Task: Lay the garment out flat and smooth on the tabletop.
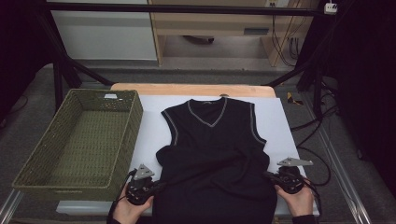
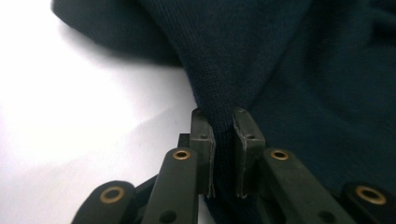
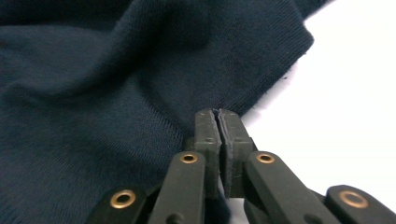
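**Both grippers clamped on lower edge of sweater vest**

Nearest the camera in the high view: the person's two hands at the near table edge, each holding a gripper against the bottom of a black sweater vest [image 1: 212,149]. Left gripper [image 1: 156,185] sat at the vest's lower left side, right gripper [image 1: 270,176] at its lower right side.

Left gripper view: the left gripper [image 2: 223,122] had a fold of dark knit fabric [image 2: 280,70] pinched between its pads, jaws nearly together with only the cloth between them. Right gripper view: the right gripper [image 3: 218,116] had its pads pressed tight on the vest's edge [image 3: 140,84], almost no gap visible.

The vest lay flat, neck away from the person, on a white sheet [image 1: 149,126] covering the table; grey trim at V-neck and armholes. Lower half bunched in creases between the grippers. A green woven basket [image 1: 28,179] stood just left of the vest.
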A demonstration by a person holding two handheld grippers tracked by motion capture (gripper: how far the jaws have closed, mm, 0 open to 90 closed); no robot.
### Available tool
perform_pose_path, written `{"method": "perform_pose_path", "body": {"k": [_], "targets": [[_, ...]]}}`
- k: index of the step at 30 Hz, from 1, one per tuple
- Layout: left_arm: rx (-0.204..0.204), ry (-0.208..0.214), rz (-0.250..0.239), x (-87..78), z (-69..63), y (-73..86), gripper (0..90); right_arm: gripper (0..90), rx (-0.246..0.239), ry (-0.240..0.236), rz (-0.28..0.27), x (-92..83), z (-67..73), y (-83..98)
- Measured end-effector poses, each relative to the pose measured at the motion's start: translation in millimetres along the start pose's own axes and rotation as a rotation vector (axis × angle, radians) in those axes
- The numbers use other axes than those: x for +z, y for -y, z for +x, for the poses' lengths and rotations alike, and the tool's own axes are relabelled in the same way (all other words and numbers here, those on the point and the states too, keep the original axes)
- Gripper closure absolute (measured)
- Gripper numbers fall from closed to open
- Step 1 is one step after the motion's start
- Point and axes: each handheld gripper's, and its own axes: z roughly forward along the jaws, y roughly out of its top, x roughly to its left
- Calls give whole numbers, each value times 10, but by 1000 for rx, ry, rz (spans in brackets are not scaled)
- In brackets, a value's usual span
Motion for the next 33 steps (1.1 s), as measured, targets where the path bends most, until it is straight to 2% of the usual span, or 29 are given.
{"method": "perform_pose_path", "body": {"k": [2, 3, 4, 6, 8, 9, 10, 11, 12, 13, 15, 18, 21, 24, 26, 27, 29, 31, 33], "targets": [[6, -1, -12, -112, -31, 23, 803, 887, 7, 6, -6, -112, -5, 25], [17, -9, -25, -196, -51, 42, 802, 888, -1, 29, -13, -190, -19, 45], [13, 2, -35, -259, -66, 66, 802, 888, 4, 55, -24, -291, -40, 76], [11, 7, -41, -316, -74, 97, 795, 888, 8, 73, -41, -416, -88, 130], [14, 15, -39, -326, -71, 120, 729, 881, 20, 78, -51, -494, -129, 201], [21, -1, -61, -334, -56, 133, 664, 872, 29, 76, -56, -496, -134, 218], [15, -13, -72, -340, -40, 133, 572, 840, 30, 74, -78, -480, -149, 238], [-11, 2, -83, -346, -7, 128, 515, 773, 24, 79, -93, -462, -160, 244], [-15, -2, -96, -351, 9, 124, 472, 678, 16, 100, -117, -426, -174, 243], [-21, -13, -110, -345, 20, 116, 452, 671, 18, 102, -116, -410, -176, 234], [-28, -14, -103, -306, 39, 92, 418, 597, 15, 63, -135, -390, -156, 198], [-5, -31, -86, -212, 42, 37, 417, 501, -19, 47, -165, -382, -91, 127], [17, -42, -96, -108, 40, -75, 412, 426, -22, 24, -181, -338, -55, 43], [32, -63, -111, -4, 77, -237, 368, 373, -39, 29, -190, -253, -59, -59], [35, -101, -130, 70, 141, -362, 332, 356, -38, 34, -195, -195, -96, -119], [20, -113, -134, 106, 183, -426, 312, 352, -38, 35, -196, -163, -131, -155], [-22, -92, -156, 167, 257, -548, 307, 352, -29, 49, -205, -93, -198, -219], [-27, -123, -164, 249, 340, -683, 306, 357, -25, 63, -206, -13, -269, -281], [-58, -119, -167, 342, 429, -794, 306, 358, -16, 70, -205, 64, -329, -333]]}}
